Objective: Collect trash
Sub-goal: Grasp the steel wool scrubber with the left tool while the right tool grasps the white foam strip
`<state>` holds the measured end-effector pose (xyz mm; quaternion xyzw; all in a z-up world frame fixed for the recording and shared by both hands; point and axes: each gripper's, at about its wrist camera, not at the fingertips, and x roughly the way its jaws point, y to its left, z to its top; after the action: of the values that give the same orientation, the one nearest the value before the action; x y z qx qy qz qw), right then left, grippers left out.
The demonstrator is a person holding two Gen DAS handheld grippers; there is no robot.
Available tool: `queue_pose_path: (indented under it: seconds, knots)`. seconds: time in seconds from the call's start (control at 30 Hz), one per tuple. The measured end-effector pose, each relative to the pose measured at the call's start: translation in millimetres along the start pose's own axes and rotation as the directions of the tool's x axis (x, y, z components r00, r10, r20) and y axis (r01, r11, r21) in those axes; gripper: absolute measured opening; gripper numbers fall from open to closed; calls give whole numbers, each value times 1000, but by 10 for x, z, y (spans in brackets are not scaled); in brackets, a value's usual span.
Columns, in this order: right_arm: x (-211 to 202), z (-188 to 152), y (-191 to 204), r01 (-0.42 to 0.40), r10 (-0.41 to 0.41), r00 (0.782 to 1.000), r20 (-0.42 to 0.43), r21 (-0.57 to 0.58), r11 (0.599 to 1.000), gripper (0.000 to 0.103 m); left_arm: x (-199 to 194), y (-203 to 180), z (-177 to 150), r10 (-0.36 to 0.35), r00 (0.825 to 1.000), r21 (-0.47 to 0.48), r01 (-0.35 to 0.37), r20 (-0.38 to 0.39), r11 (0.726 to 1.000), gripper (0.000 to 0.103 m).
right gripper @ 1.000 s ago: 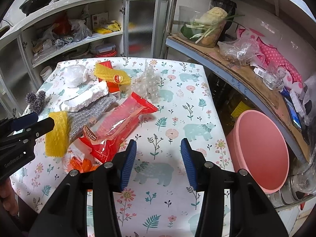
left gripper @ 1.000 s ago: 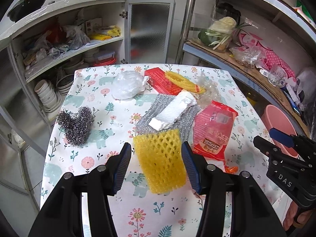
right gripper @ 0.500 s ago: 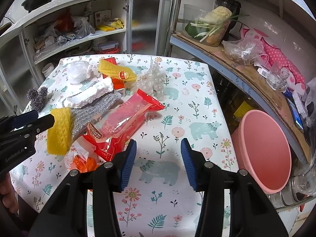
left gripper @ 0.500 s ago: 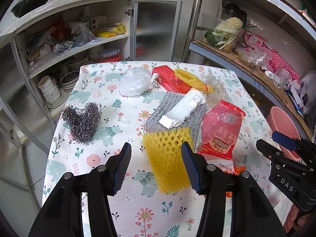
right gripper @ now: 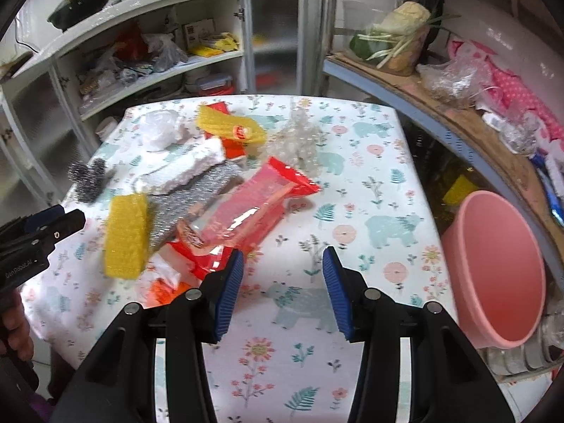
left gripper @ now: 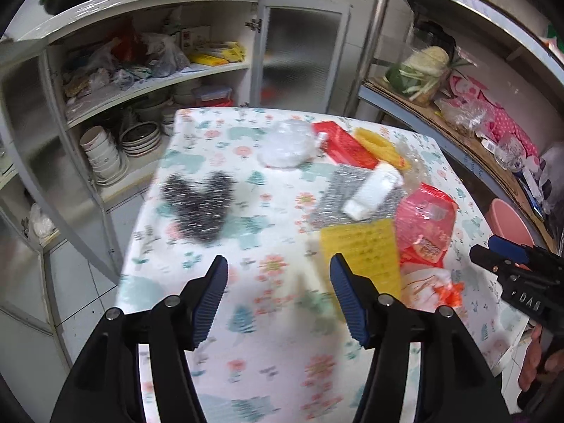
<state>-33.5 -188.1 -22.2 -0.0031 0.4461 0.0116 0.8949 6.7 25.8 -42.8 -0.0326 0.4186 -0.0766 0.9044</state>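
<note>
The dark steel-wool scrubber (left gripper: 197, 208) is lying at the left of the floral table (left gripper: 268, 352). The left gripper (left gripper: 278, 298) is hovering with its jaws apart, holding nothing. Just beyond its right finger, the yellow foam net (left gripper: 359, 250) is resting against the red snack wrapper (right gripper: 246, 215) (the view is blurred). The right gripper (right gripper: 283, 290) is hanging spread and unloaded over bare cloth. The pink bin (right gripper: 493, 268) is sitting beside the table's right edge.
</note>
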Motion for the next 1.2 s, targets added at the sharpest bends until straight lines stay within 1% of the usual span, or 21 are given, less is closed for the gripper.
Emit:
queue_pose_path:
  seconds: [0.07,0.17,0.3,0.43,0.6,0.73,0.77,0.8,0.83,0.87,0.9,0.97,1.03,1.1,1.2]
  knots:
    - [3,15,16,-32,32,999,1,2,999,47,-51,151,-18,4,1000,-23,-4,10,1000,64]
    - [24,38,20,-65,65,998,-2,12,998,47,-90,387,-10,14,1000,-72,-13,24,997,64]
    - [69,64,-11,-107,108,994,-14,38,993,47,-22,648,108,36,999,-144,-32,23,989,64]
    - [107,83,-49,-128,130,991,-25,62,990,47,104,745,278,32,999,-168,-28,20,985,64]
    - [115,141,-88,-144,147,989,-28,86,986,47,350,744,456,53,999,-161,-54,-10,985,64]
    - [95,240,-45,-154,156,988,-18,77,985,47,518,729,496,43,998,-160,-49,-40,986,52]
    - [93,286,-13,-165,167,986,-15,73,984,47,547,727,490,39,998,-162,-46,-45,986,44]
    - [94,317,7,-173,174,985,-13,70,983,47,570,725,483,30,998,-164,-37,-48,986,39]
    - [98,363,50,-184,185,983,-12,63,981,47,588,719,475,21,999,-165,-29,-49,986,31]
    - [102,393,82,-193,194,981,-12,58,980,47,594,713,469,21,999,-162,-28,-47,986,24]
    - [115,432,131,-210,211,977,-14,53,976,47,592,702,465,24,999,-158,-31,-42,987,22]
    - [166,503,217,-245,247,969,-28,56,968,47,555,682,460,24,999,-146,-27,-22,989,14]
    - [262,569,290,-285,290,955,-57,79,955,47,536,674,464,26,1000,-142,-27,-15,990,11]
    - [383,639,359,-327,339,936,-90,124,937,47,520,667,468,20,1000,-149,-21,-9,989,10]
    - [521,707,414,-359,387,914,-127,196,912,47,474,647,468,21,1000,-146,-19,13,989,10]
